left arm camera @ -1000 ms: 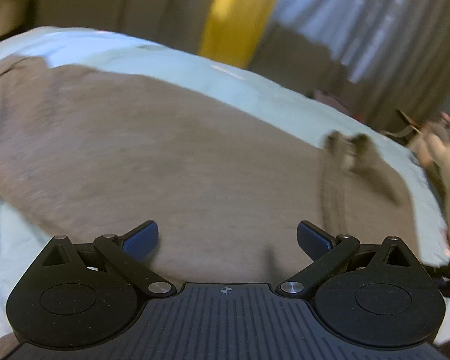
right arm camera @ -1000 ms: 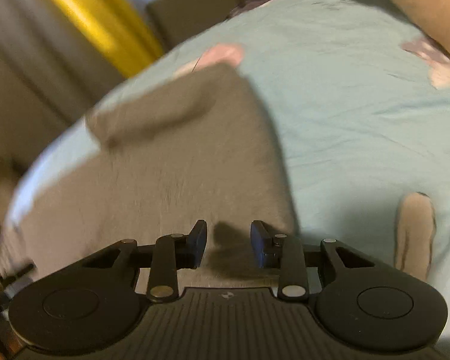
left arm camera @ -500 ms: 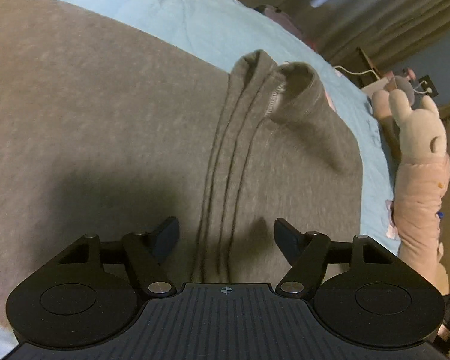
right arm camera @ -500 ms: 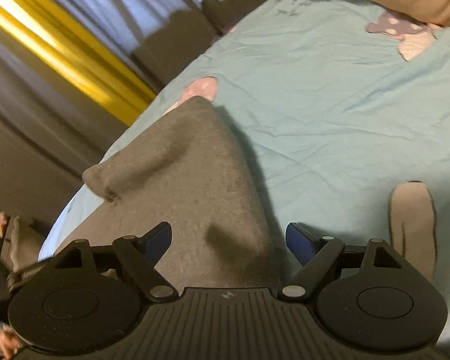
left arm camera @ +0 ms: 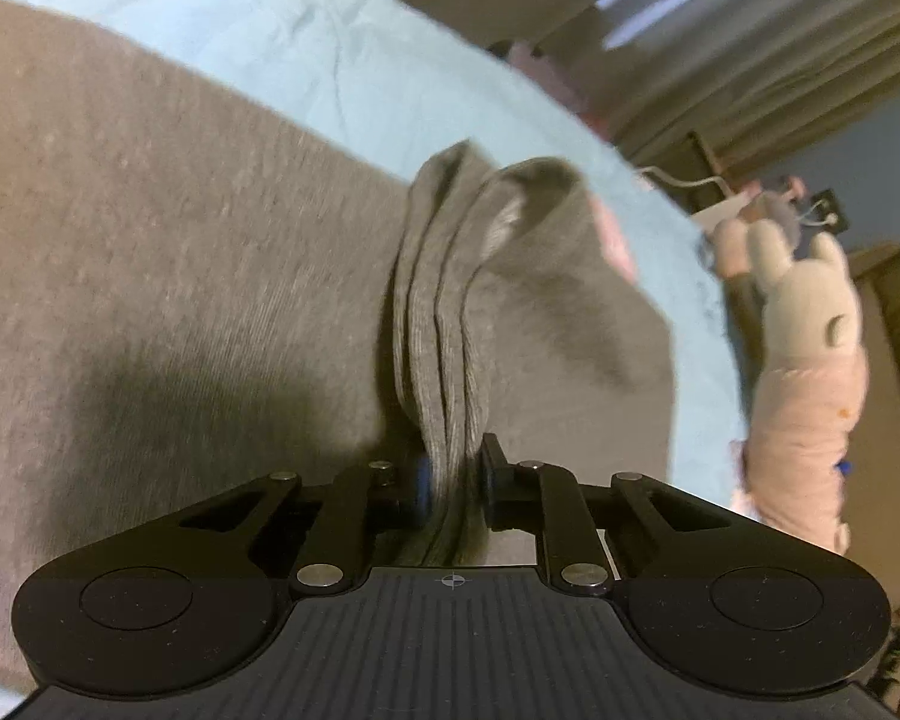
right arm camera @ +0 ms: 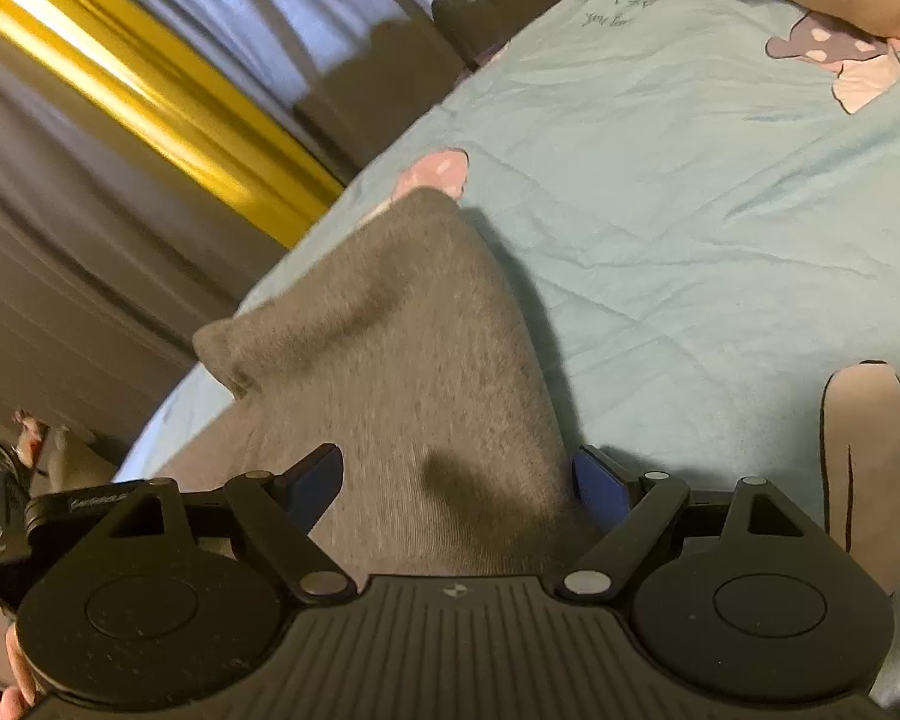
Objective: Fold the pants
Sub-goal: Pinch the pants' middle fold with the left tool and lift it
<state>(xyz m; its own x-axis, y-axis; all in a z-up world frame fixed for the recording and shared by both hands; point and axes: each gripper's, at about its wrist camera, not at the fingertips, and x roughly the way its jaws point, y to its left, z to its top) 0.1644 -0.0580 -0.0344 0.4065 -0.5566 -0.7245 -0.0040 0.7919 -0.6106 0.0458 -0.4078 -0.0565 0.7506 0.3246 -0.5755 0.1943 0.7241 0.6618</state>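
**Left gripper clamped on a gathered fold; right gripper spread wide over grey pants**

Left gripper [left arm camera: 455, 483], low centre of its own view, has its fingers drawn narrow and pinching a bunched ridge of the grey pants [left arm camera: 180, 276]; the ridge runs up the middle of the frame to a raised, curled edge. Right gripper [right arm camera: 459, 483], low centre of the right wrist view, stands wide apart, its blue-padded fingertips [right arm camera: 597, 483] straddling a leg of the pants [right arm camera: 402, 360]; whether the pads touch the cloth cannot be told. The pants lie spread on a light blue bedsheet [right arm camera: 690, 210], filling the left and centre of the left view and tapering toward the upper centre in the right view.

Only the left view shows a pink plush rabbit [left arm camera: 804, 360] at the right edge, beside the bed. Only the right view shows a yellow curtain strip [right arm camera: 150, 90] at upper left, cartoon prints on the sheet [right arm camera: 840, 60] at upper right, and part of the holding hand [right arm camera: 15, 672] at lower left.
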